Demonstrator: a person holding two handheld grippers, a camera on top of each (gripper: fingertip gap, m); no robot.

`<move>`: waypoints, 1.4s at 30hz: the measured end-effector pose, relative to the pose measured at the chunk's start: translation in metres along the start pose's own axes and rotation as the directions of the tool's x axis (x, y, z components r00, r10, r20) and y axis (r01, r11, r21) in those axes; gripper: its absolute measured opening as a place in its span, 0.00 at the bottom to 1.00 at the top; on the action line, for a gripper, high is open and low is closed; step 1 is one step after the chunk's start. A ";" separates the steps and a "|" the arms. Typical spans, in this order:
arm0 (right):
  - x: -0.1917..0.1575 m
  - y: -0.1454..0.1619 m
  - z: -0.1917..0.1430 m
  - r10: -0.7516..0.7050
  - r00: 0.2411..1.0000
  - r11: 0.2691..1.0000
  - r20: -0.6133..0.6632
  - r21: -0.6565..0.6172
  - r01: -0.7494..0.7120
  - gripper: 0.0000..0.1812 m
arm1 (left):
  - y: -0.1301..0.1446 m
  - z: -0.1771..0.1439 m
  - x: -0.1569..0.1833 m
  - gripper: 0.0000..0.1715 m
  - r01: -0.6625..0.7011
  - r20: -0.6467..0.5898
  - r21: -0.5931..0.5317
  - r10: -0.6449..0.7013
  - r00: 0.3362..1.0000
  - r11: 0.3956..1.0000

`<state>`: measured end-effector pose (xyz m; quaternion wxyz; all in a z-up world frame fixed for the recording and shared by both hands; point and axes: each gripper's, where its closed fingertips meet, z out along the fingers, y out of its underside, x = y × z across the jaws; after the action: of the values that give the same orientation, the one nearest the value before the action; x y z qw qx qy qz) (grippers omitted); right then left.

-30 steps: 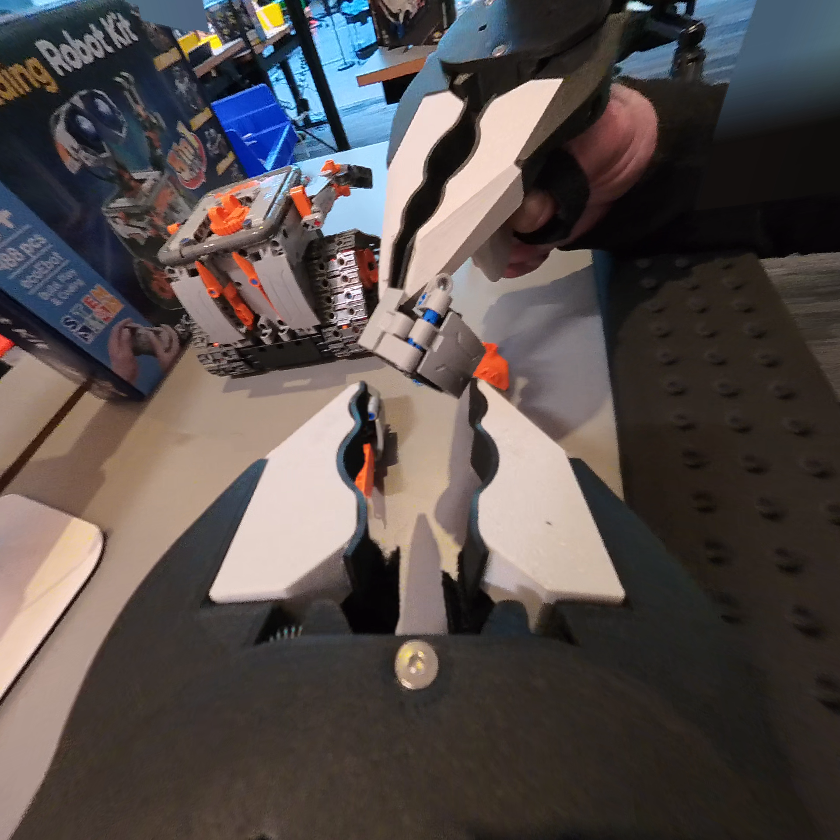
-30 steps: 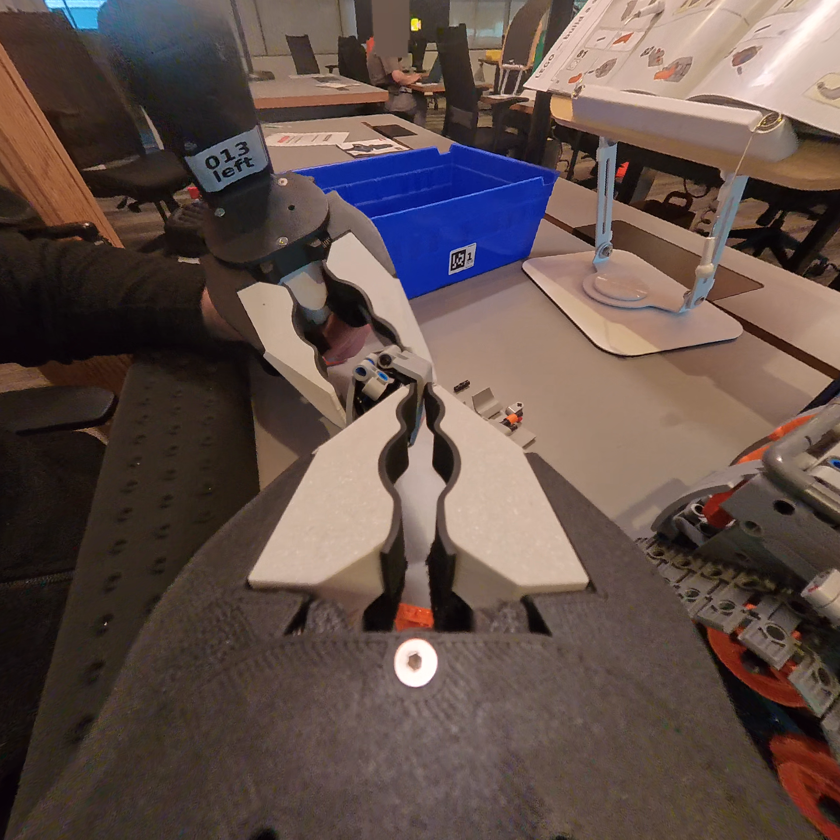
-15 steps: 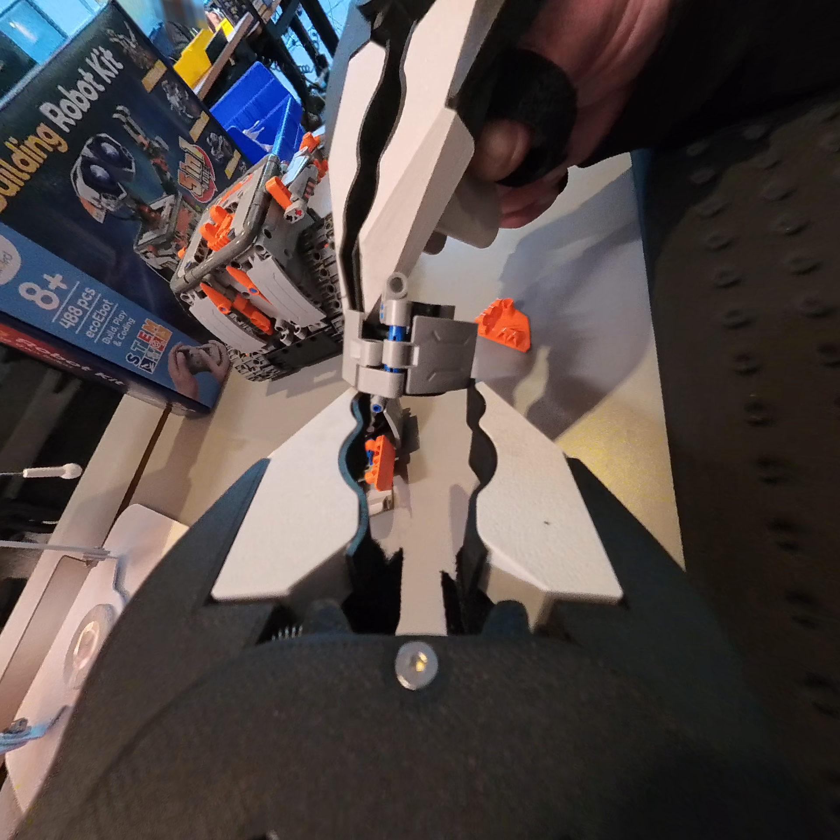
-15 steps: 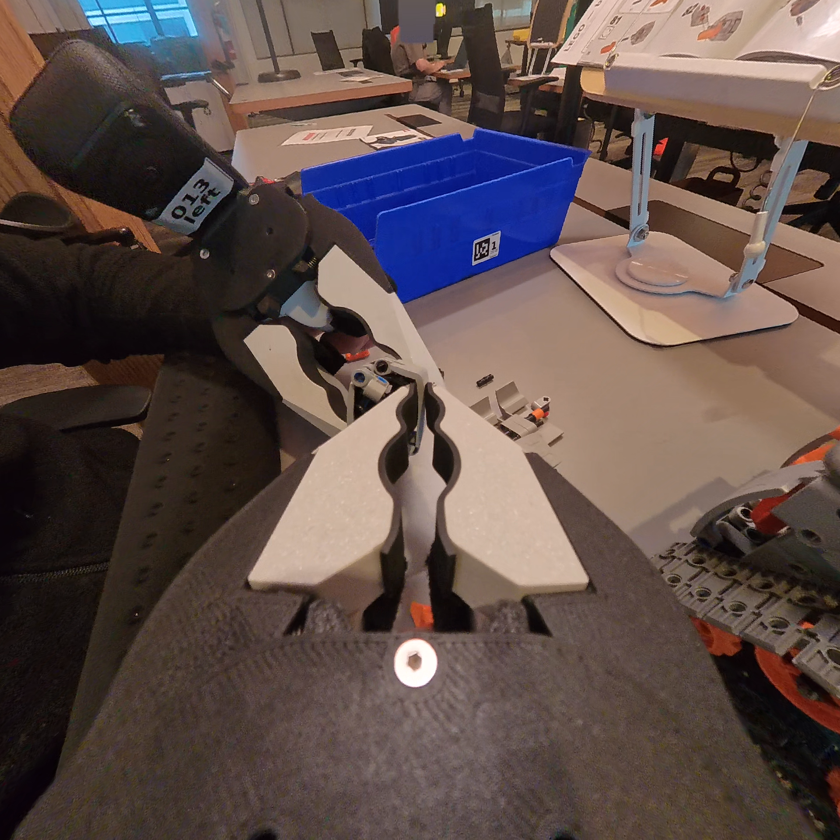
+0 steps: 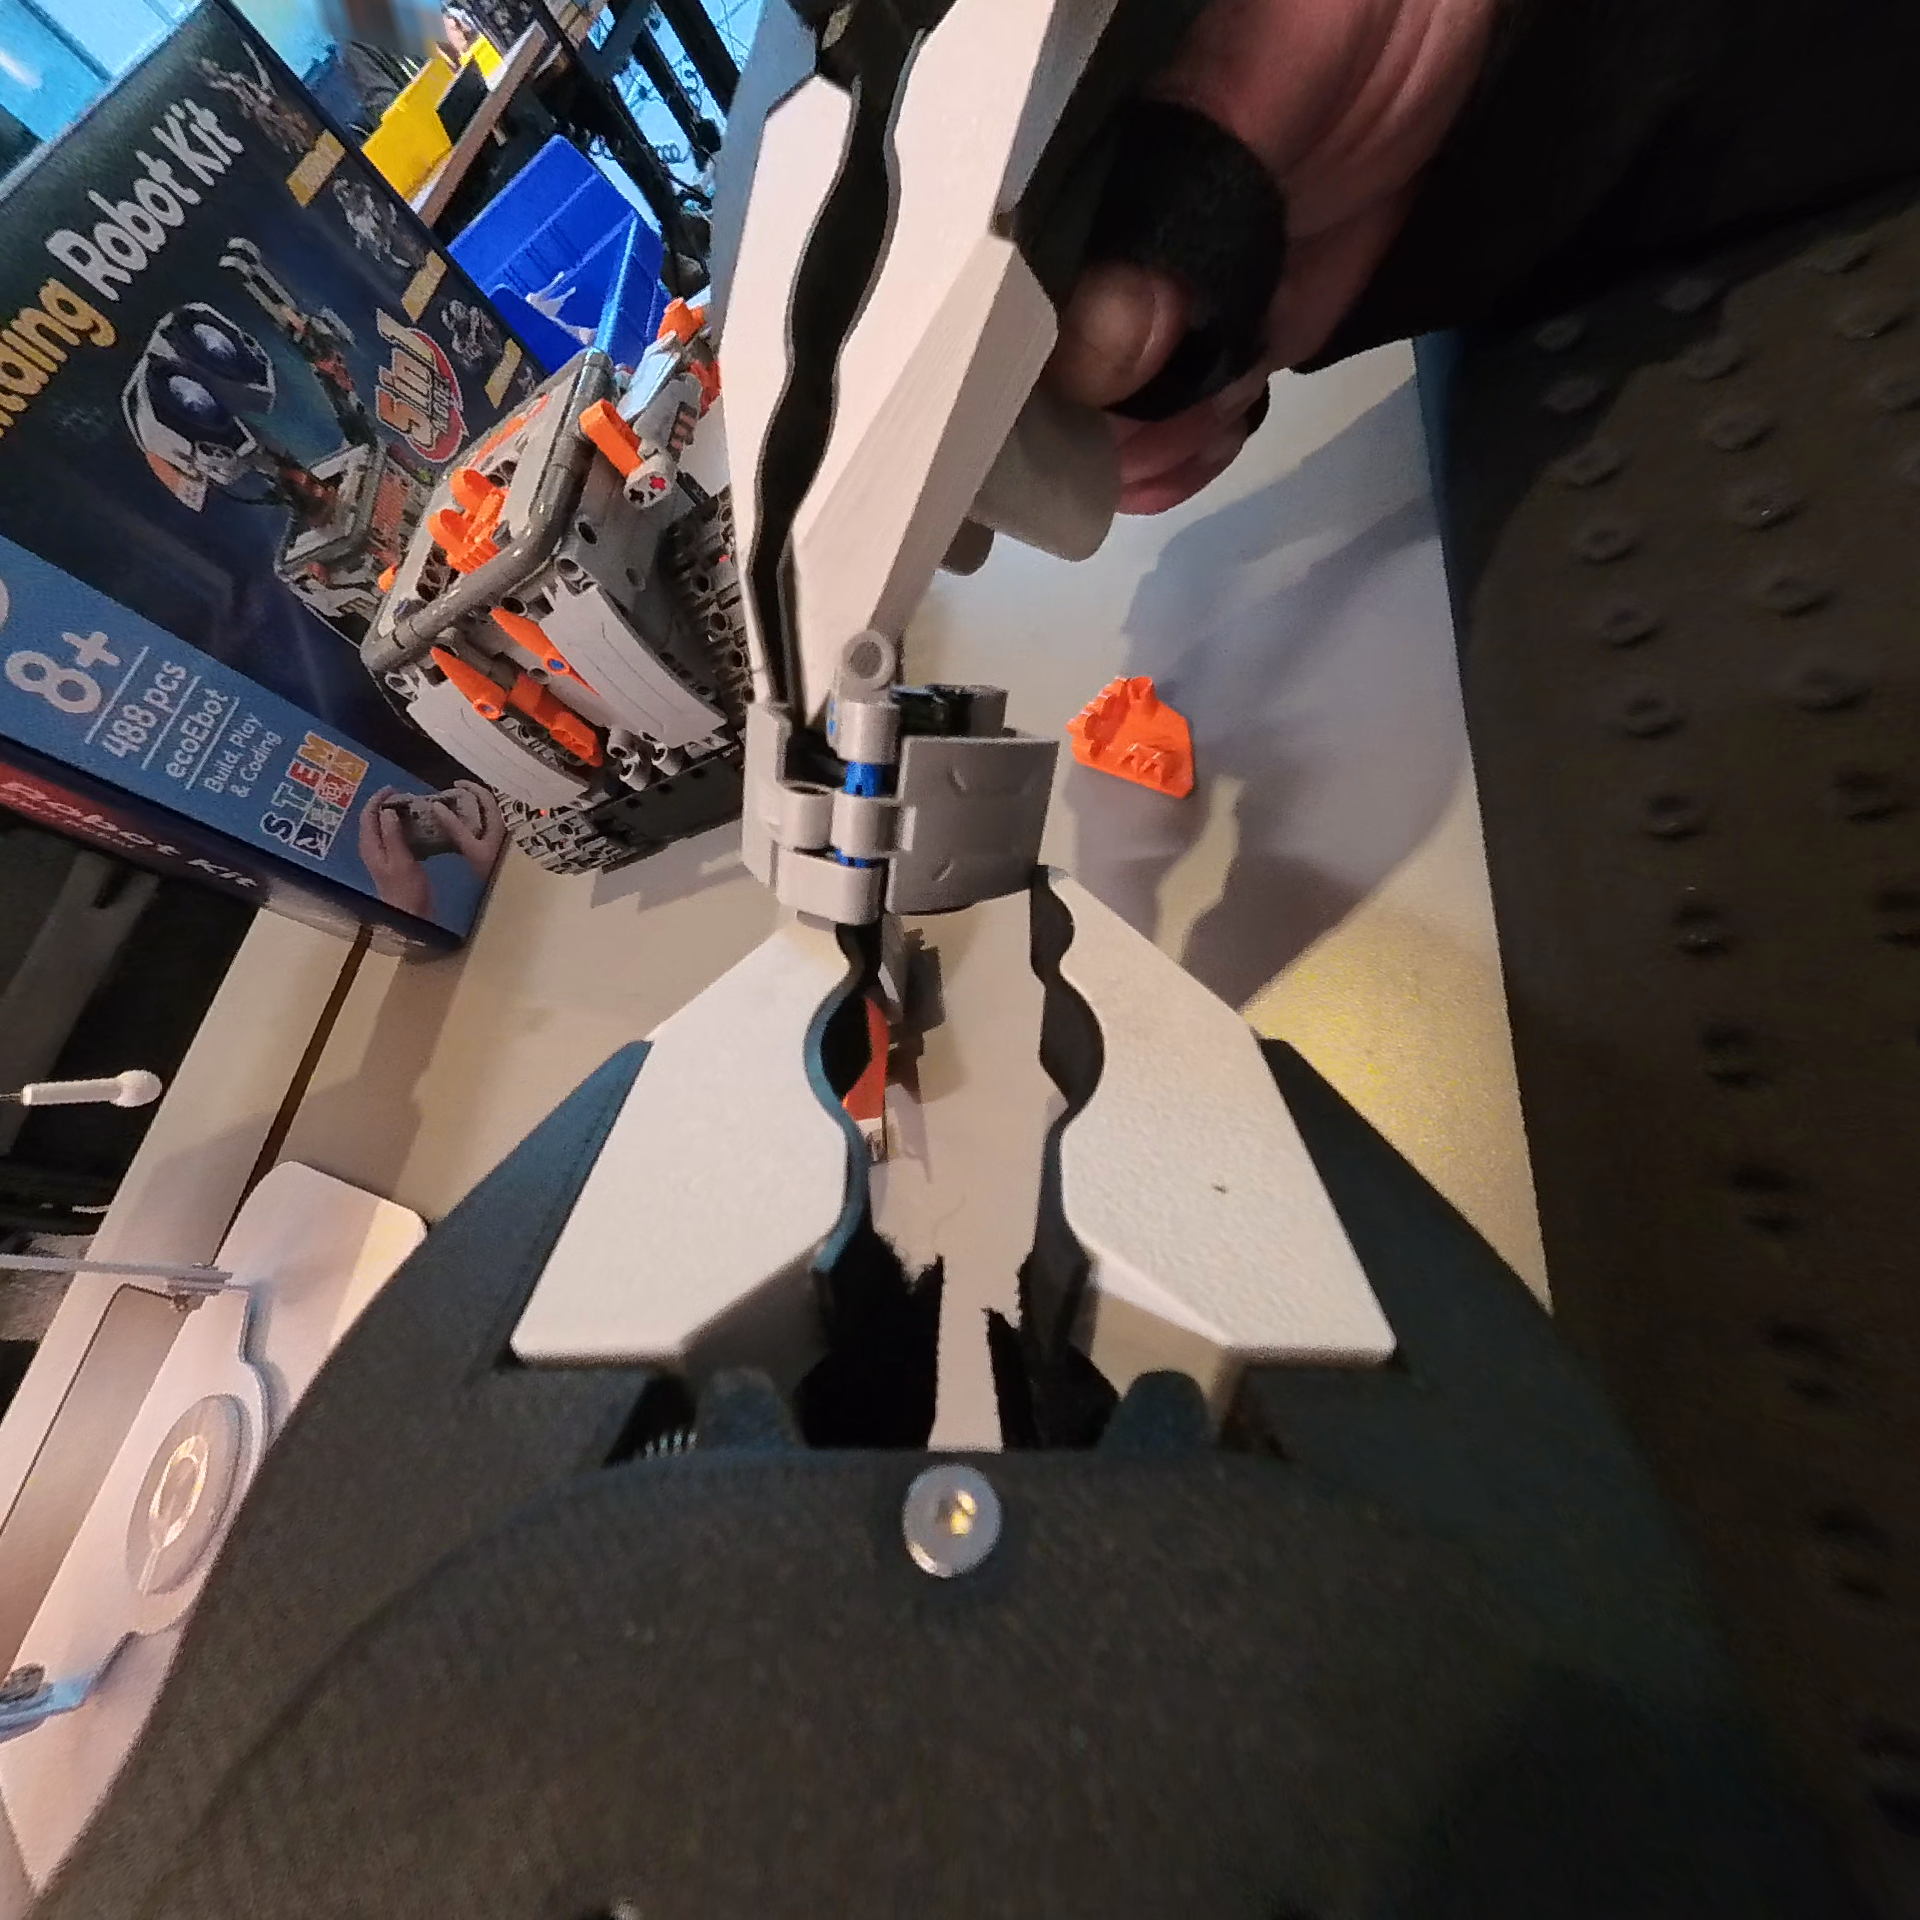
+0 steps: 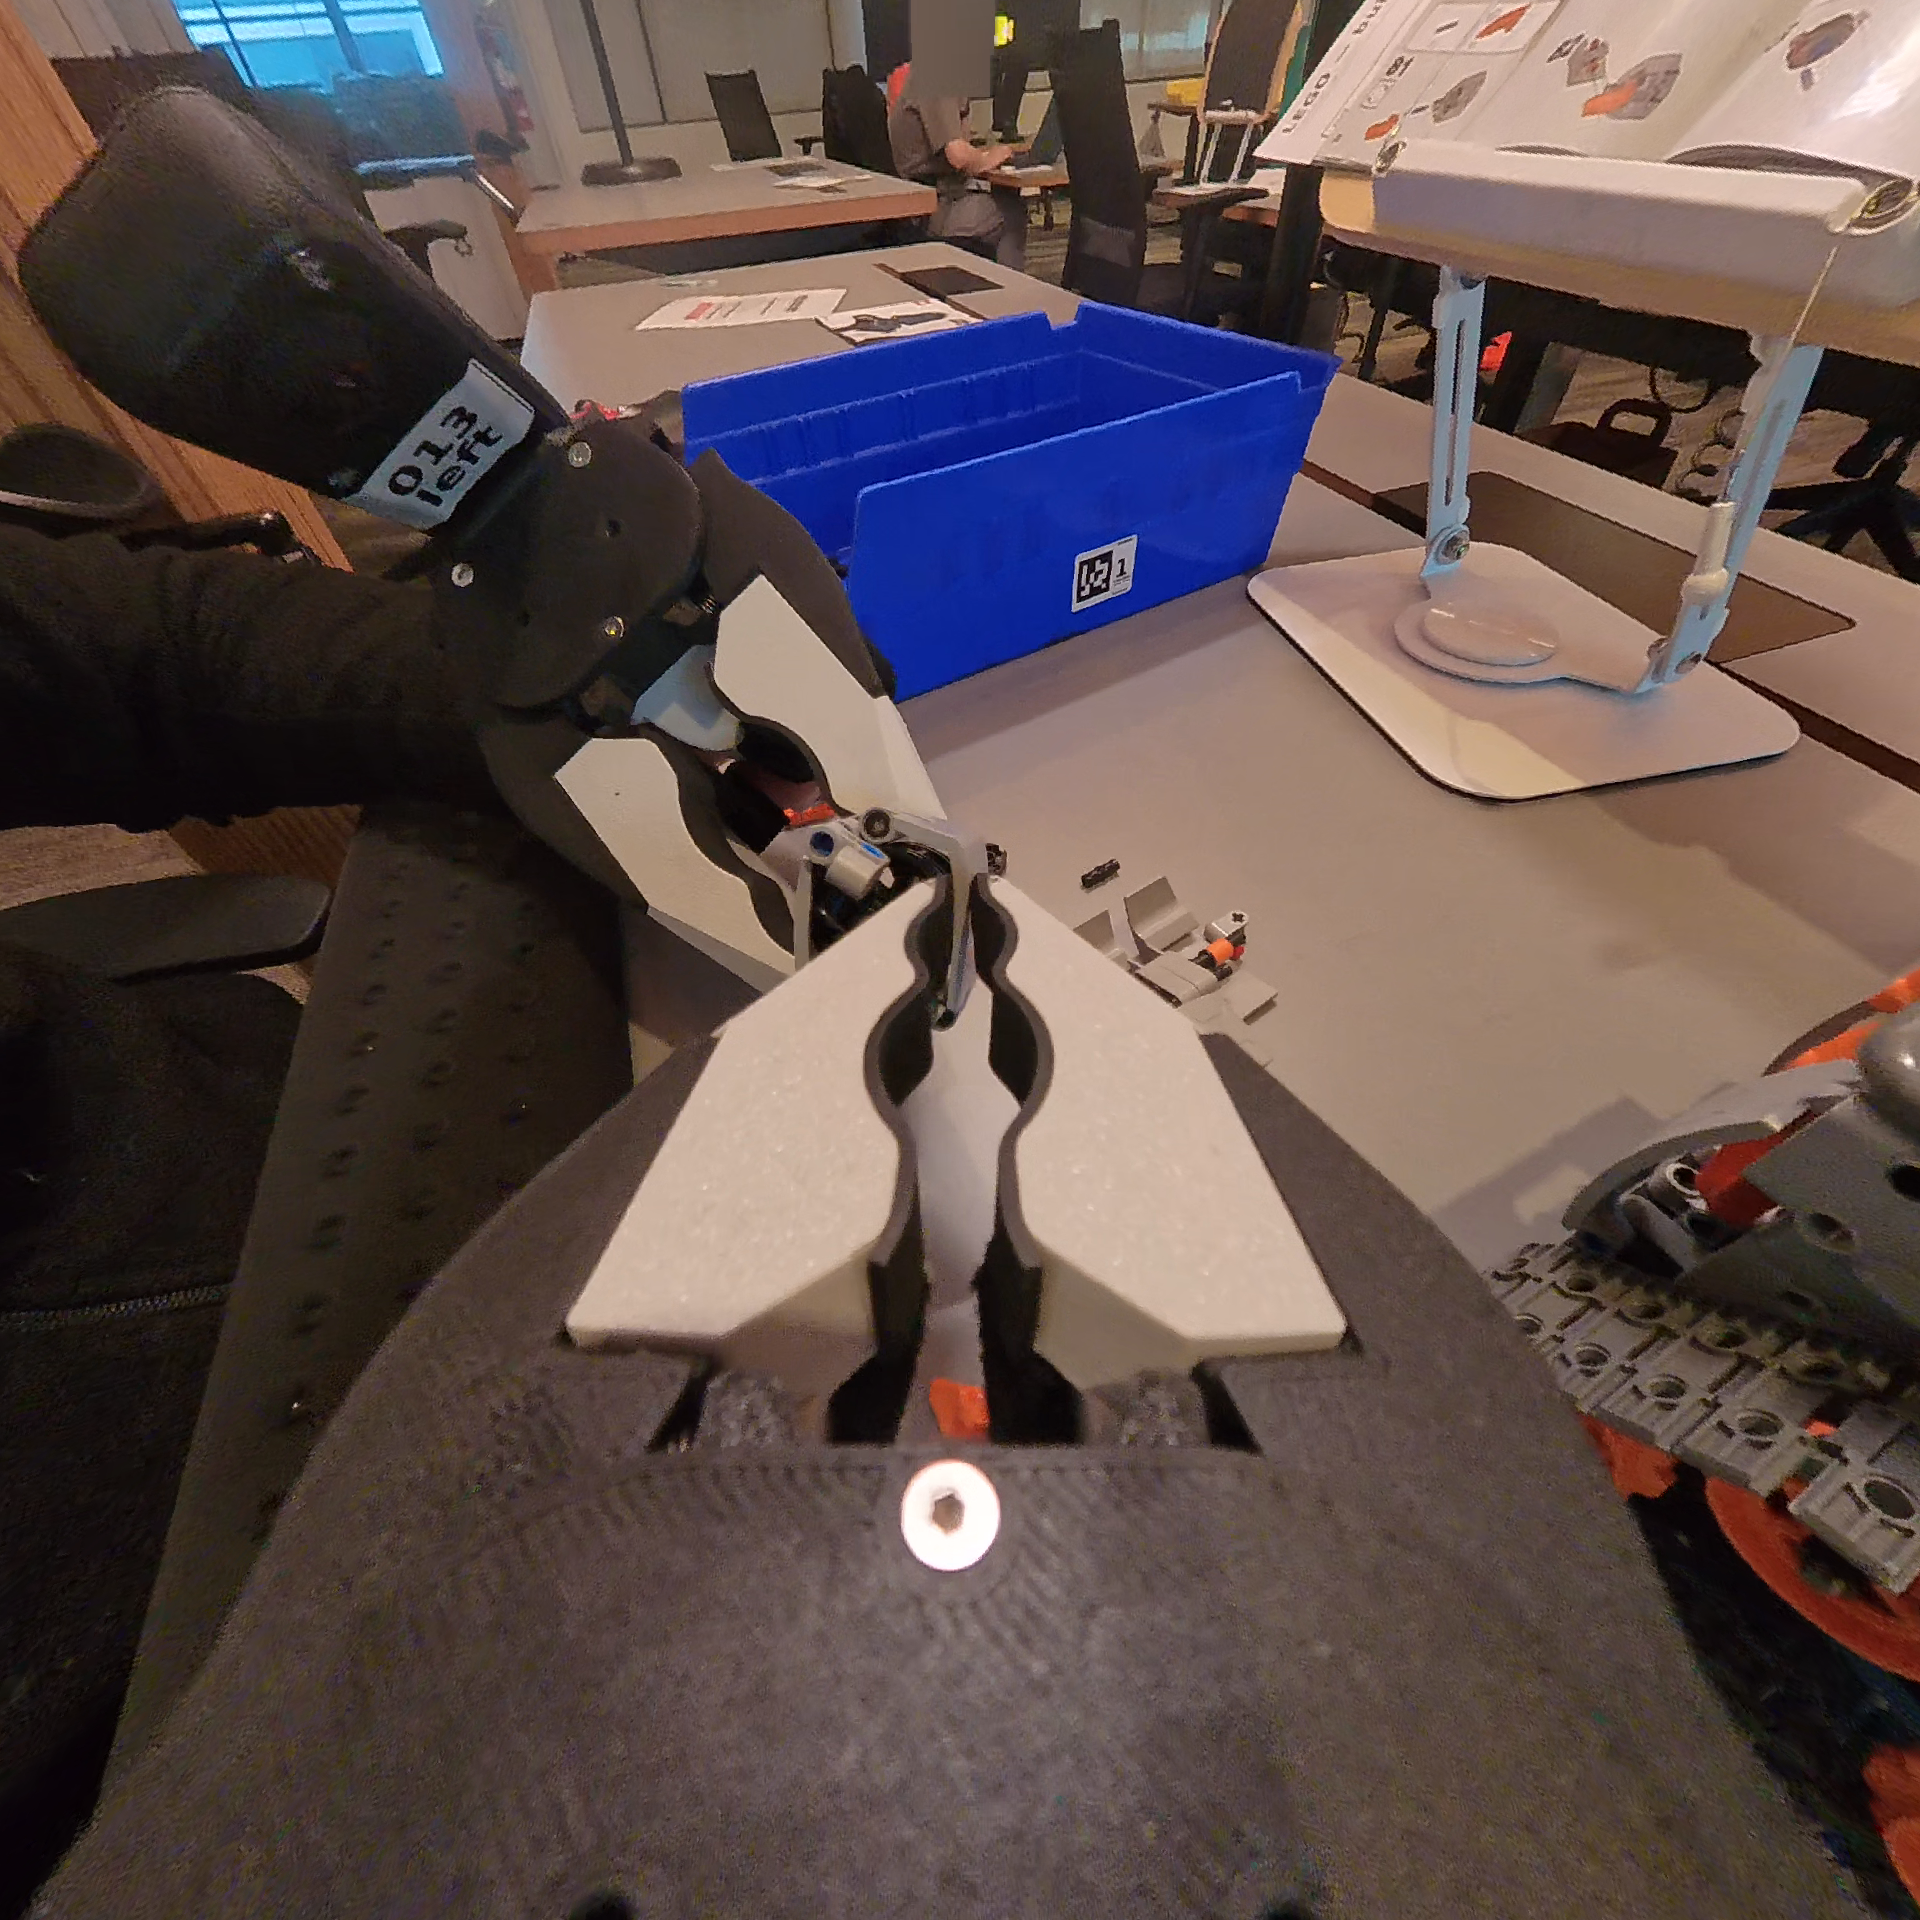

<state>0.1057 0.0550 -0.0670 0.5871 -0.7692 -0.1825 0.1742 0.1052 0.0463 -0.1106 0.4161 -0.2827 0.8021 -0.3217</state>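
Blue bin (image 6: pixel 1039 499) — white stand (image 6: pixel 1527 665) beside.

Left gripper (image 5: pixel 940 914) fingers parted; right gripper (image 6: pixel 961 914) clamped, tips meeting.

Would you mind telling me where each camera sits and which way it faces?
Left wrist view: on the left gripper, open, looking along the table toward the tracked brick robot and kit box; a bare hand shows.
Right wrist view: on the right gripper, facing the blue bin and book stand; a black sleeve shows.
Shared: the grey brick assembly pinched by the right gripper, and each other's gripper.
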 end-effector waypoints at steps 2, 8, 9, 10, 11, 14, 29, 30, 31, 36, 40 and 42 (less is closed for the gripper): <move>0.001 0.000 0.000 0.002 1.000 1.000 -0.004 -0.001 -0.002 0.00 | -0.002 -0.001 -0.001 0.16 -0.003 0.011 0.006 0.003 1.000 1.000; 0.002 0.001 0.000 0.010 1.000 1.000 -0.007 -0.005 -0.010 0.00 | -0.004 -0.003 -0.007 0.24 0.020 0.032 0.025 -0.021 0.999 0.999; 0.003 0.001 0.000 0.013 1.000 1.000 -0.009 -0.005 -0.013 0.00 | -0.004 -0.003 -0.007 0.26 0.017 0.035 0.024 -0.017 0.999 1.000; 0.003 0.002 0.000 0.017 1.000 1.000 -0.009 -0.005 -0.017 0.00 | -0.004 -0.003 -0.007 0.27 0.014 0.037 0.023 -0.014 0.999 1.000; 0.004 0.001 0.000 0.019 1.000 1.000 -0.009 -0.004 -0.019 0.00 | -0.004 -0.003 -0.007 0.28 0.010 0.040 0.021 -0.011 0.999 1.000; 0.004 0.001 0.000 0.023 1.000 1.000 -0.011 -0.003 -0.023 0.00 | -0.005 -0.003 -0.007 0.28 0.009 0.043 0.024 -0.010 0.999 1.000; -0.002 0.002 0.002 -0.006 1.000 1.000 0.006 -0.013 0.006 0.01 | -0.003 -0.003 -0.010 0.26 0.011 0.060 0.013 -0.012 0.998 1.000; -0.002 0.002 0.002 -0.008 1.000 1.000 0.006 -0.012 0.008 0.01 | -0.003 -0.003 -0.010 0.26 0.009 0.059 0.012 -0.010 0.998 1.000; -0.002 0.002 0.002 -0.009 1.000 1.000 0.007 -0.012 0.010 0.01 | -0.003 -0.003 -0.010 0.26 0.003 0.062 0.010 -0.003 0.998 1.000; -0.003 0.001 0.001 -0.018 1.000 1.000 0.009 -0.009 0.018 0.01 | -0.002 -0.003 -0.010 0.24 -0.031 0.083 -0.006 0.032 0.996 0.999; -0.004 -0.002 -0.001 -0.061 0.998 0.998 -0.009 -0.002 0.061 0.00 | -0.006 -0.006 -0.011 0.22 -0.050 0.099 -0.001 0.050 0.994 0.999; -0.004 -0.002 -0.001 -0.070 0.997 0.998 -0.014 -0.008 0.070 0.00 | -0.005 -0.006 -0.011 0.22 -0.069 0.110 -0.014 0.070 0.991 0.997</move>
<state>0.1028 0.0525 -0.0650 0.5914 -0.7656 -0.2058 0.1474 0.1067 0.0530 -0.0987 0.4692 -0.2741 0.7890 -0.2866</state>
